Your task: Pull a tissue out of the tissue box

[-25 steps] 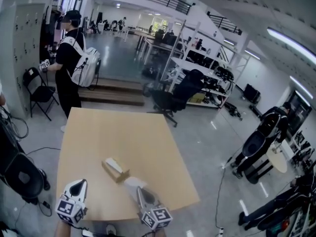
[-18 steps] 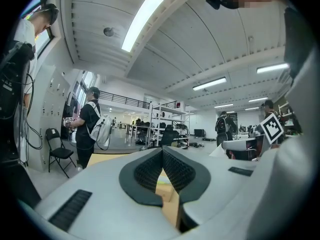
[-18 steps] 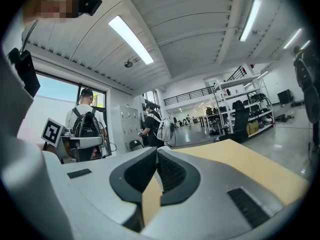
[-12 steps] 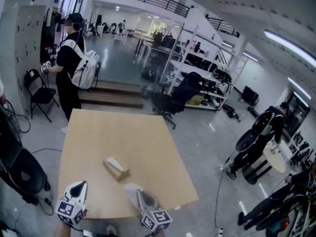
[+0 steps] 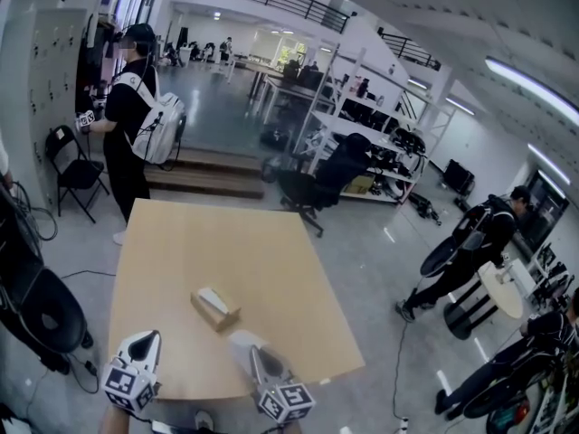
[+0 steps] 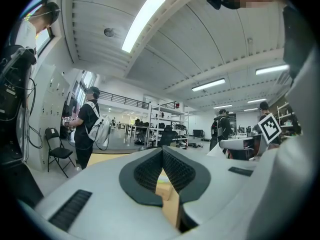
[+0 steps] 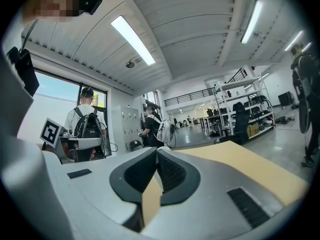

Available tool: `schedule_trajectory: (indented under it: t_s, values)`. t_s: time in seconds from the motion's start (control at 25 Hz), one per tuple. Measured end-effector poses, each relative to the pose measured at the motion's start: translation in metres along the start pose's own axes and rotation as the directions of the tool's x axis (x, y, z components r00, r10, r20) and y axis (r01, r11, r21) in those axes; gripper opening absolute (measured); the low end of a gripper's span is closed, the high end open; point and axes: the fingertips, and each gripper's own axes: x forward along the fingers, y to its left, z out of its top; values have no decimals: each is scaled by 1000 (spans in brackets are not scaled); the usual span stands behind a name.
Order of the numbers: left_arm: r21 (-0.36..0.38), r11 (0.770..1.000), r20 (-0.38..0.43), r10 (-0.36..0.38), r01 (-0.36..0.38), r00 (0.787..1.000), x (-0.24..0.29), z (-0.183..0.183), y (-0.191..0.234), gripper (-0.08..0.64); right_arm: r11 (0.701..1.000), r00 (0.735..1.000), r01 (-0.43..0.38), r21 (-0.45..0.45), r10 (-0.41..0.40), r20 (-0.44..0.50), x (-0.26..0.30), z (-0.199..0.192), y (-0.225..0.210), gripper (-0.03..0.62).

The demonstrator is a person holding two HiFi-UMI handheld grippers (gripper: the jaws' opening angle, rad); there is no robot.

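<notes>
On the head view, the tissue box [image 5: 215, 307] sits on the table [image 5: 181, 242] ahead of both sets of fingertips, nearer the right gripper [image 5: 256, 352]. A white tissue [image 5: 242, 342] hangs at that gripper's tips, just short of the box. The left gripper [image 5: 145, 339] hovers to the side.

Left gripper view: jaws together, nothing clamped.

Right gripper view: jaws together on a pale sliver, judged to be the tissue.

Risk: a sideways tug could tear the tissue or slip it free, and the unheld box could lift. Bare tabletop lies beyond the fingertips, and the near table edge lies close beneath them.
</notes>
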Motion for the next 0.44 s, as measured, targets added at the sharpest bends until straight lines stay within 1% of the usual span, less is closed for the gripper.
schedule_trajectory:
  t_s: [0.2, 0.32, 0.44]
  values:
    - [-6, 1000, -4, 5, -5, 1000, -1, -4, 5, 8, 1000, 1000, 4, 8, -4, 0, 4, -2, 2, 0]
    - [1, 1000, -1, 5, -5, 1000, 0, -1, 3, 8, 1000, 1000, 1, 6, -1, 4, 3, 1, 1, 0]
    - [-7, 1000, 1, 7, -7, 1000, -1, 0, 0, 8, 1000, 1000, -2, 1, 2, 4, 0, 2, 0, 0]
